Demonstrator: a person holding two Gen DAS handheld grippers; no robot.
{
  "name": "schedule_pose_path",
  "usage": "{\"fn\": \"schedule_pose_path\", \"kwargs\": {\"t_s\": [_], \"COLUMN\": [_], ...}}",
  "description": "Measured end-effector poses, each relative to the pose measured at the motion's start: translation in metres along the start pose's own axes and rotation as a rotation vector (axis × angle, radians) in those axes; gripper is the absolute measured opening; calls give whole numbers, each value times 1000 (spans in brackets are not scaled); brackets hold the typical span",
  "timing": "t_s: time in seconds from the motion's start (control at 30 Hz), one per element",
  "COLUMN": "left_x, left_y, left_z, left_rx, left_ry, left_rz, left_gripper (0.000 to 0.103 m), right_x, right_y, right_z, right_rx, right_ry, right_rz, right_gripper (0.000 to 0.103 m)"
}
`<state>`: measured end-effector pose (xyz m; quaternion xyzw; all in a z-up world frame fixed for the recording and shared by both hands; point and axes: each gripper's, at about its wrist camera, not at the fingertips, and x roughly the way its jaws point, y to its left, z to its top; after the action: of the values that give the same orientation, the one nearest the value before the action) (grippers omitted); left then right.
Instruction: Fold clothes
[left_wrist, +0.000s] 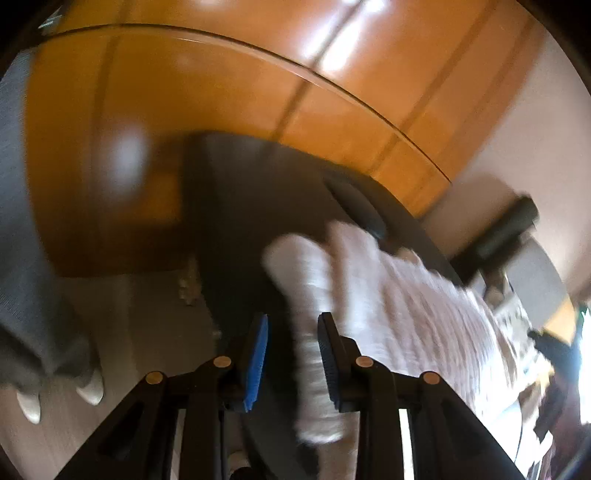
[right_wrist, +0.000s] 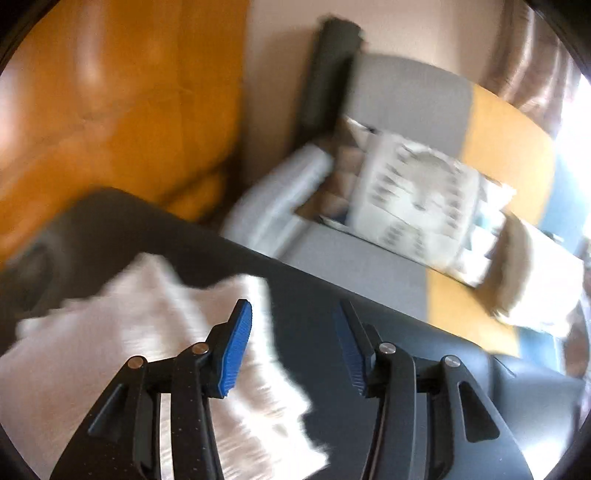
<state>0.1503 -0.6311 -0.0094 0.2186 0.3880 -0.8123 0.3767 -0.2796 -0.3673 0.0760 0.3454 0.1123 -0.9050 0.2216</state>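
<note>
A white ribbed garment (left_wrist: 399, 302) lies on a dark table (left_wrist: 243, 192). In the left wrist view one narrow part of it (left_wrist: 310, 332) runs down between my left gripper's (left_wrist: 293, 332) fingers, which stand apart with a gap around the cloth. In the right wrist view the garment (right_wrist: 155, 332) lies on the dark table (right_wrist: 332, 295) under and left of my right gripper (right_wrist: 295, 321), which is open and empty above it. Both views are motion-blurred.
An orange wooden cabinet (left_wrist: 221, 92) stands behind the table. A grey sofa (right_wrist: 406, 103) with patterned cushions (right_wrist: 417, 195) is at the right. A person's feet in white shoes (left_wrist: 88, 387) stand on the pale floor at the left.
</note>
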Motion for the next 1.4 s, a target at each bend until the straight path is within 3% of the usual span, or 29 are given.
{"fn": "schedule_pose_path", "kwargs": {"t_s": [0.07,0.13,0.23,0.33,0.43,0.5,0.6,0.67,0.83,0.93,1.0,1.13,1.27,1.4], "left_x": [-16,-31,-50,-48,-25,8,51,65,66,63,55,16,9,17], "left_y": [9,12,-18,-64,-101,-115,-109,-98,-92,-94,-94,-87,-93,-92], "left_z": [-4,-8,-12,-16,-17,-15,-9,-9,-19,-18,-12,-17,-39,-53], "left_rx": [-46,-54,79,245,383,437,397,356,412,417,373,368,459,519], "left_ry": [-61,-123,-196,-215,-194,-99,30,70,4,16,42,-41,-12,37], "left_rz": [23,38,-15,-75,-97,-66,24,53,37,40,23,-27,-44,-24], "left_gripper": [28,24,24,25,26,26,26,25,25,25,25,25,25,25], "right_x": [-12,-14,-1,14,30,37,44,48,55,49,31,-18,-30,-19], "right_y": [18,36,51,53,45,40,30,23,17,22,23,29,44,42], "right_z": [-11,-22,-37,-48,-53,-55,-53,-51,-55,-51,-48,-65,-88,-105], "right_rx": [-86,-155,-206,-185,-159,-166,-143,-120,-37,-30,-5,24,-6,27], "right_ry": [-15,7,64,95,119,135,149,164,180,182,151,77,122,187], "right_rz": [91,154,190,150,98,70,69,73,52,45,76,247,295,237], "right_gripper": [48,29,24,24,24,24,24,22,21,21,22,24,24,24]}}
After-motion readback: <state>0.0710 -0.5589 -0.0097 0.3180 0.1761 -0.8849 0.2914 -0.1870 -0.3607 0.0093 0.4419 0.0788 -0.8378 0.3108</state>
